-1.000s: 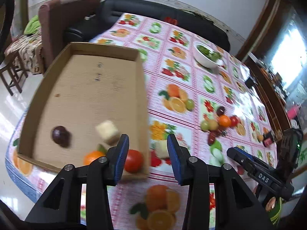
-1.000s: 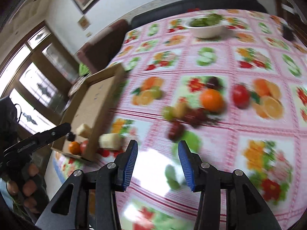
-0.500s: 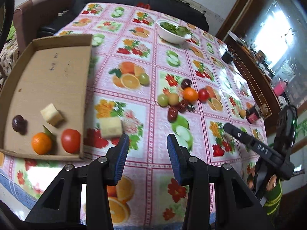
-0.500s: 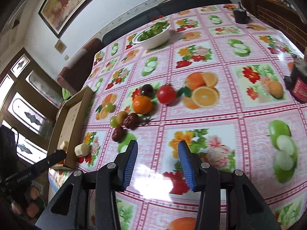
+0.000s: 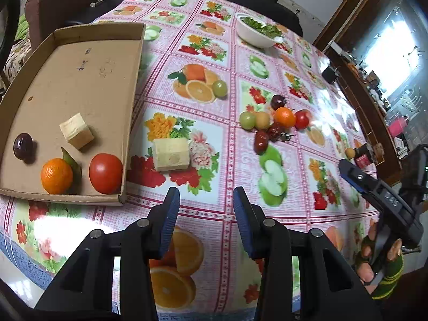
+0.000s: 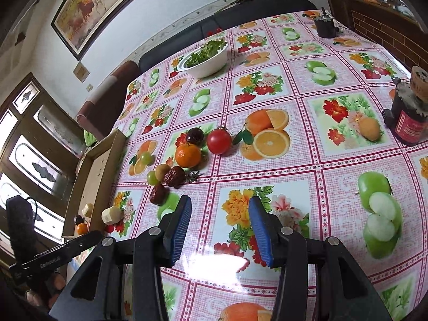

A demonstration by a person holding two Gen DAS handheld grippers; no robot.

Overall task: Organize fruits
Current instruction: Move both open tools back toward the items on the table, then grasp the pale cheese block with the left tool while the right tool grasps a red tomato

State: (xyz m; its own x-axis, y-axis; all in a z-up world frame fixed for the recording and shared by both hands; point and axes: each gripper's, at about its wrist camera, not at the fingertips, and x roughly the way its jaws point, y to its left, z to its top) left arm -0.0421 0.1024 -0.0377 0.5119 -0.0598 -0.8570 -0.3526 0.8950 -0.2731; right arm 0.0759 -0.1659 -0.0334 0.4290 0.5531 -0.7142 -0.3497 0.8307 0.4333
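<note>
Honestly, the pale fruit chunk (image 5: pixel 171 154) sits just outside the cardboard tray (image 5: pixel 80 75), left claw (image 5: pixel 204 211) empty and wide, right claw (image 6: pixel 219 224) opening on nothing, so a sloppy pinch could squash it.

We see a bright room lit by daylight. In the left view the window (image 5: pixel 388 45) glows white, too bright to see through. White glare shines on the glossy tabletop (image 5: pixel 56 230), and again in the right view (image 6: pixel 208 262). The fruits cast small soft shadows. Both pictures look sharp in the middle, but they bend and go dark at the corners.
</note>
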